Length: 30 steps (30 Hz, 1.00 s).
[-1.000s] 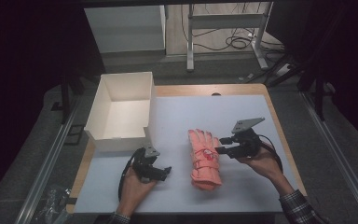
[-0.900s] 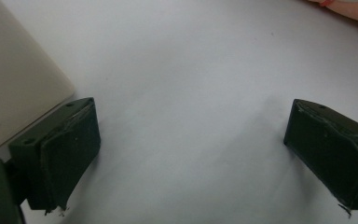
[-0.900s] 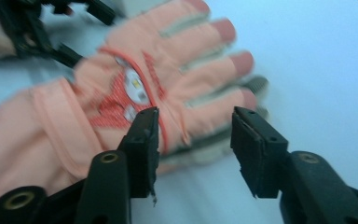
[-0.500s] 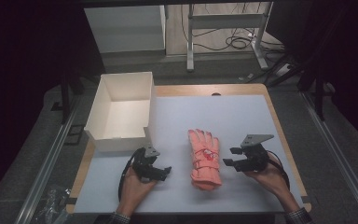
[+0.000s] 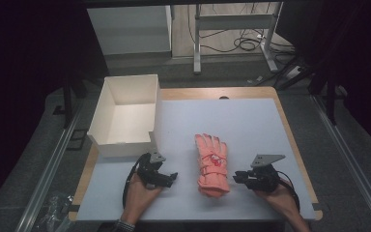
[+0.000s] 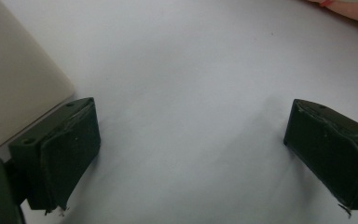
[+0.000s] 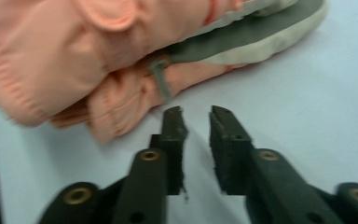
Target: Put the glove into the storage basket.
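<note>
Gloves [image 5: 212, 164], a pink pair stacked flat, lie at the near middle of the table [image 5: 251, 121], cuffs toward the person, fingers pointing to twelve o'clock. At their four o'clock the right gripper [image 5: 239, 177] sits low on the table, aimed at nine o'clock toward the cuff end; in the right gripper view its jaws have just been closing and now stand nearly together with a thin gap and nothing between them, tips just short of the cuff [image 7: 98, 116]. At the gloves' eight o'clock the left gripper [image 5: 171, 178] rests on the table, jaws spread wide and empty, with bare table between its pads [image 6: 70, 154]. Farther off, at ten o'clock, the white box [image 5: 125, 108] stands open and looks empty. This looks like the approach to a pickup, probably for packing the gloves into the box. The next move calls for reopening the right jaws enough to straddle the cuff edge, sliding forward, then pinching both layers.
</note>
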Each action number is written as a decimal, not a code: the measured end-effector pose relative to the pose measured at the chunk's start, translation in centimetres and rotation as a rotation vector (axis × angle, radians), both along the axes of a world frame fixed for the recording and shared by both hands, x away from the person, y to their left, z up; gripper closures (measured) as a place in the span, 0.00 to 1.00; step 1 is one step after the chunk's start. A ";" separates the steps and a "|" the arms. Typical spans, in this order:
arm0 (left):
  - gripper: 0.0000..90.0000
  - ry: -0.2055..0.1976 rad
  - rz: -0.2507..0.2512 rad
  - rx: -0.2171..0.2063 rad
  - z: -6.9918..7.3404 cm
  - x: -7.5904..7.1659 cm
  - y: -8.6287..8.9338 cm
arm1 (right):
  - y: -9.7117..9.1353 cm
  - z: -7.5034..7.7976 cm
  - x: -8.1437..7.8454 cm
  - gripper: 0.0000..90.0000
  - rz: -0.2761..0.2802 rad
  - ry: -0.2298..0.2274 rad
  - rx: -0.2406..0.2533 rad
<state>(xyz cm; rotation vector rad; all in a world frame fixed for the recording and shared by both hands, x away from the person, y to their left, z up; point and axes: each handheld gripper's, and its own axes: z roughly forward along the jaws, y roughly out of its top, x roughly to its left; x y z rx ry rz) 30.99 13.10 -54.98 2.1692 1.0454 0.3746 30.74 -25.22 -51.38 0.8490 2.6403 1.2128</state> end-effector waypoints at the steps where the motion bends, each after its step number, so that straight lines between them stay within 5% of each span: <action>1: 0.04 0.000 0.000 0.000 0.0 0.0 0.0 | 0.0 -0.1 -0.2 0.88 0.008 0.003 0.007; 10: 0.04 0.000 0.000 0.000 0.0 0.0 0.0 | 1.8 -0.8 -1.5 0.95 0.077 0.018 0.008; 30: 0.04 -0.002 -0.001 0.000 0.0 0.0 0.0 | 5.6 -1.8 -0.5 0.95 0.063 0.036 0.031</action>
